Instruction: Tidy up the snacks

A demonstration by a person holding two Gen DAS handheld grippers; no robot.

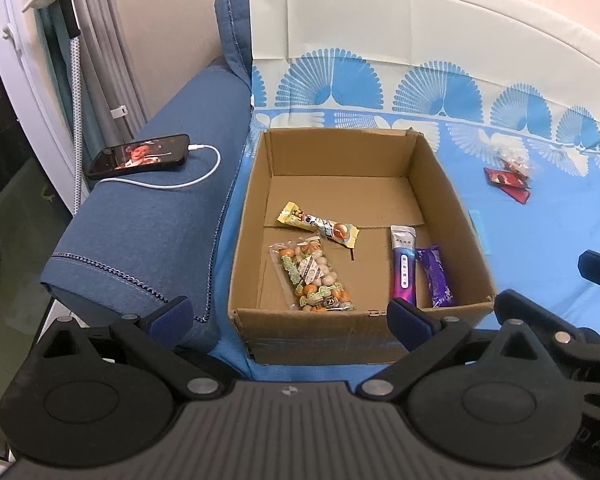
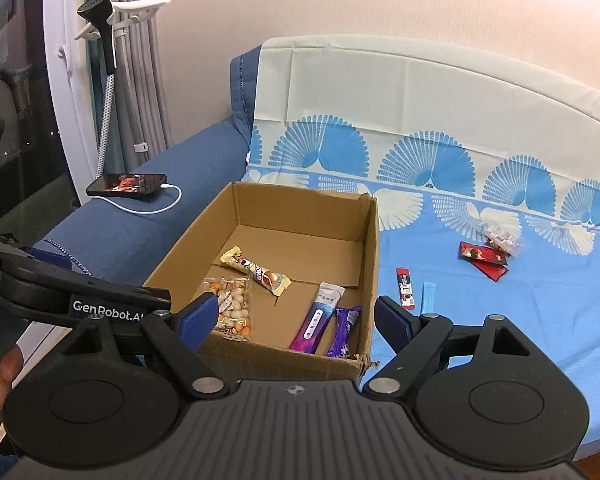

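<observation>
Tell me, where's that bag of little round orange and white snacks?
The bag of round snacks lies flat in the cardboard box, at its front left, just below the yellow snack bar; the right wrist view shows it too.

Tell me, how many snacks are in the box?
4: yellow bar mid-floor, peanut bag front-left, gradient stick and purple packet by the cardboard box's right wall.

One cardboard box (image 2: 370,248) holds four snacks, namely one yellow bar (image 2: 256,271), one bag of mixed nuts (image 2: 231,306), one purple-and-white stick (image 2: 318,316) and one purple packet (image 2: 344,330), while one phone (image 2: 127,185) lies far left.
</observation>
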